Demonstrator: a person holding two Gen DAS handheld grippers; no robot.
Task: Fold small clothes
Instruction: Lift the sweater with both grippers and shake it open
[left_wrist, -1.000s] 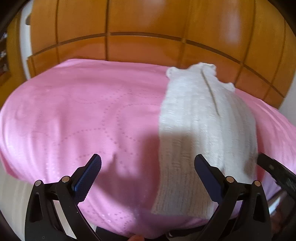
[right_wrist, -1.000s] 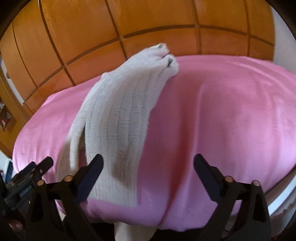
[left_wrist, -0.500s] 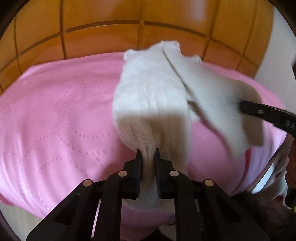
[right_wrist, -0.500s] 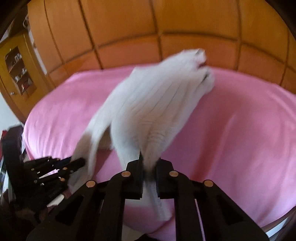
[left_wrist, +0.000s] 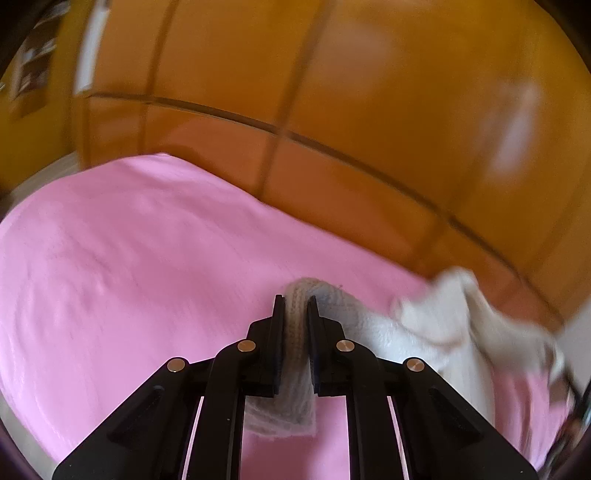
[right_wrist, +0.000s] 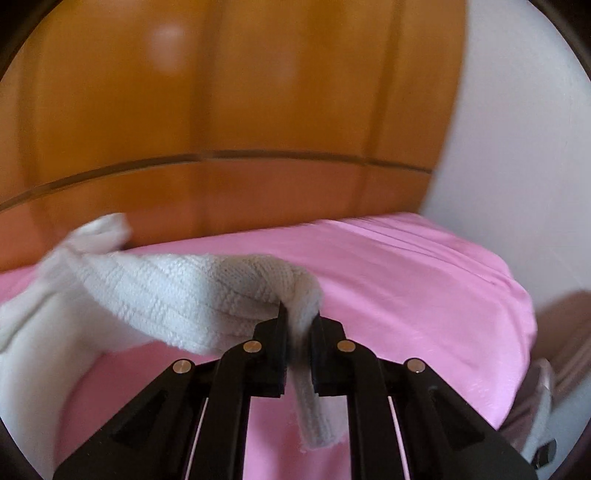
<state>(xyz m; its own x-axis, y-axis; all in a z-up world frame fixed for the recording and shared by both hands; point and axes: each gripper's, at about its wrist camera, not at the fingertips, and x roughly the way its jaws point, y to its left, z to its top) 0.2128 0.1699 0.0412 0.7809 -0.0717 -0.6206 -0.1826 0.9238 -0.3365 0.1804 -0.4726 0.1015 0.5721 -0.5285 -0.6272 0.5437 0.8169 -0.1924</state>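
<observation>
A small white knitted garment (left_wrist: 436, 325) lies on a pink bedspread (left_wrist: 129, 258). My left gripper (left_wrist: 295, 314) is shut on one end of it, with the hem hanging below the jaws. The cloth trails off to the right in the left wrist view. My right gripper (right_wrist: 299, 321) is shut on the other bottom end of the white garment (right_wrist: 155, 291), which stretches away to the left, lifted off the pink bedspread (right_wrist: 424, 295). The frames are motion-blurred.
An orange wooden panelled headboard (left_wrist: 332, 129) rises behind the bed, also in the right wrist view (right_wrist: 221, 110). A white wall (right_wrist: 517, 147) stands at the right. Some pale cloth (right_wrist: 554, 387) lies beyond the bed's right edge.
Both grippers went from open a second ago to shut on the garment's bottom ends. Since then they have lifted and carried those ends up toward the far end of the bed.
</observation>
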